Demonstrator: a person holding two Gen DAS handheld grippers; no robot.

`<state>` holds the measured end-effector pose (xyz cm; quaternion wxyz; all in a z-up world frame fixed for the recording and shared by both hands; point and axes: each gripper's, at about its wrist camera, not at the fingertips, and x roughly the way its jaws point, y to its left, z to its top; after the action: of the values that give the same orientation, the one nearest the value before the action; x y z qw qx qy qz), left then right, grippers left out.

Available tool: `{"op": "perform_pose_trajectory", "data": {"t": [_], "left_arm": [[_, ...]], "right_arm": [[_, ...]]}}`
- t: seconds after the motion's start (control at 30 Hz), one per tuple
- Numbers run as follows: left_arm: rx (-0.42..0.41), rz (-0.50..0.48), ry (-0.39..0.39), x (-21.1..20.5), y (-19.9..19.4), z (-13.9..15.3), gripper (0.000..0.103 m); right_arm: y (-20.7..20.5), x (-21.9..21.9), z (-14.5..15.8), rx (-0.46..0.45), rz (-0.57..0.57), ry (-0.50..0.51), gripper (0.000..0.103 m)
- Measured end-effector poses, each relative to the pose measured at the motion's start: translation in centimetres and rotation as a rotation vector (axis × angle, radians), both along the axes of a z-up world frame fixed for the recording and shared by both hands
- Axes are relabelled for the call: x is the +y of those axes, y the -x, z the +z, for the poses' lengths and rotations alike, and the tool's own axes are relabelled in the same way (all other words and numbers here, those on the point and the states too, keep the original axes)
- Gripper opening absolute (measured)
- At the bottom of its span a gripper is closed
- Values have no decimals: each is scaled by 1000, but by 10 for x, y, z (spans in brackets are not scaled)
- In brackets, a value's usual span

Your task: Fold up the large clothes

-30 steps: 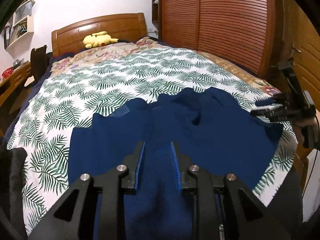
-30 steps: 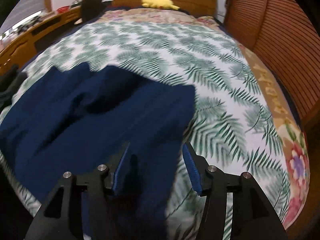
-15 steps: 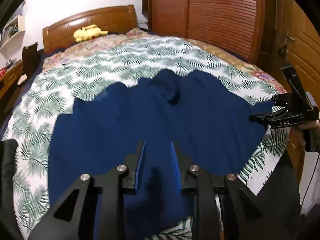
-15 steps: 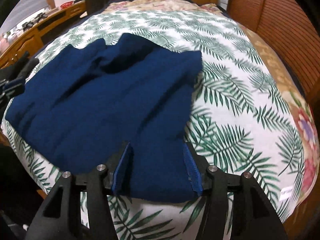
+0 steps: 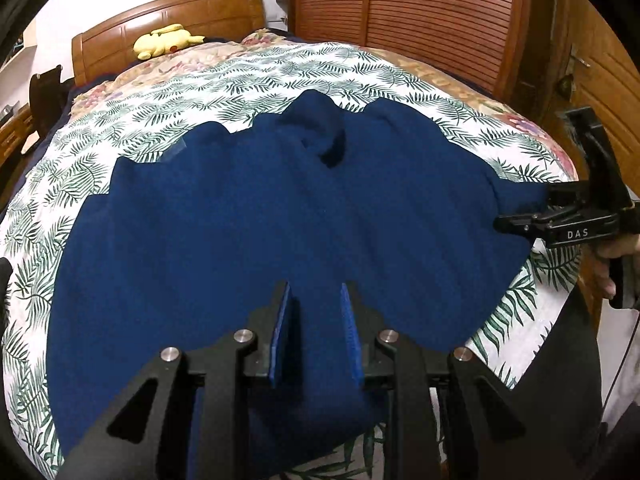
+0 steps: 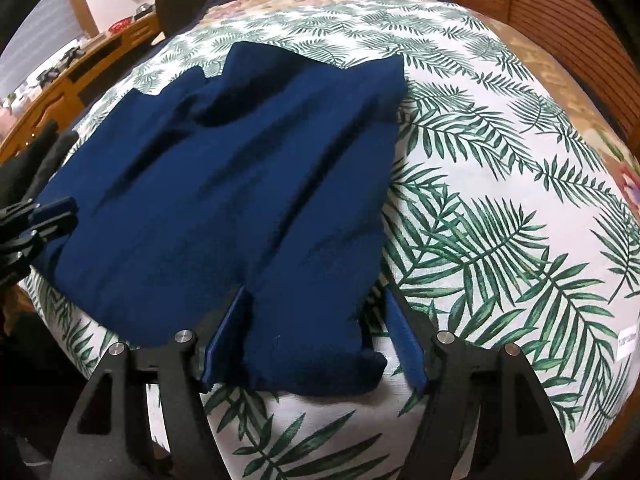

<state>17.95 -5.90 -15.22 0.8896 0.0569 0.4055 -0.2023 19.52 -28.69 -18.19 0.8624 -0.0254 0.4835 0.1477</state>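
Room: bedroom; bed (image 5: pixel 280 76) with palm-leaf spread, wooden headboard (image 5: pixel 168 12), slatted wardrobe doors (image 5: pixel 420 12) on the right-hand side, yellow plush toy (image 5: pixel 164 40) by the pillows.
Task item: dark blue garment (image 5: pixel 260 232) lies spread across the near end of the bed, mostly flat, with a rumpled peak at its far edge.
Left gripper (image 5: pixel 316 308): jaws stand narrow with blue cloth filling the gap between them; the pads look pressed on a bunched near edge, so I read it as gripping the garment.
Right gripper (image 6: pixel 316 316): jaws spread wide; the garment's near corner lies between them, but a gap shows beside the right pad, so it looks let go.
Right gripper, seen from left camera: at the garment's right edge, a hand (image 5: pixel 612 264) on its handle.
Step (judgement): laying-out is ending; one corner is set down, the other remains held.
Next move calls for: freeing the left corner, smoothing the far peak, then choosing an edge for the first fold.
Risk: a tug may wrinkle the cloth.
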Motion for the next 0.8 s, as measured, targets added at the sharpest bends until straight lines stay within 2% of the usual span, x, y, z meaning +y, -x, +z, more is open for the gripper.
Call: {"op": "perform_pose_trajectory", "data": {"t": [0.27, 0.33, 0.4, 0.63, 0.8], "left_arm": [[-28, 11, 24, 11, 4, 14, 23], [-42, 16, 33, 17, 8, 19, 23], [-56, 26, 42, 27, 14, 25, 23], [-110, 82, 80, 75, 35, 44, 23], [-149, 182, 88, 126, 50, 53, 23]], "right_arm": [[1, 1, 4, 17, 14, -58, 42], [1, 2, 10, 14, 23, -72, 28], [3, 6, 19, 0, 29, -74, 23], [5, 49, 84, -155, 90, -88, 19], [3, 124, 123, -257, 223, -55, 18]]}}
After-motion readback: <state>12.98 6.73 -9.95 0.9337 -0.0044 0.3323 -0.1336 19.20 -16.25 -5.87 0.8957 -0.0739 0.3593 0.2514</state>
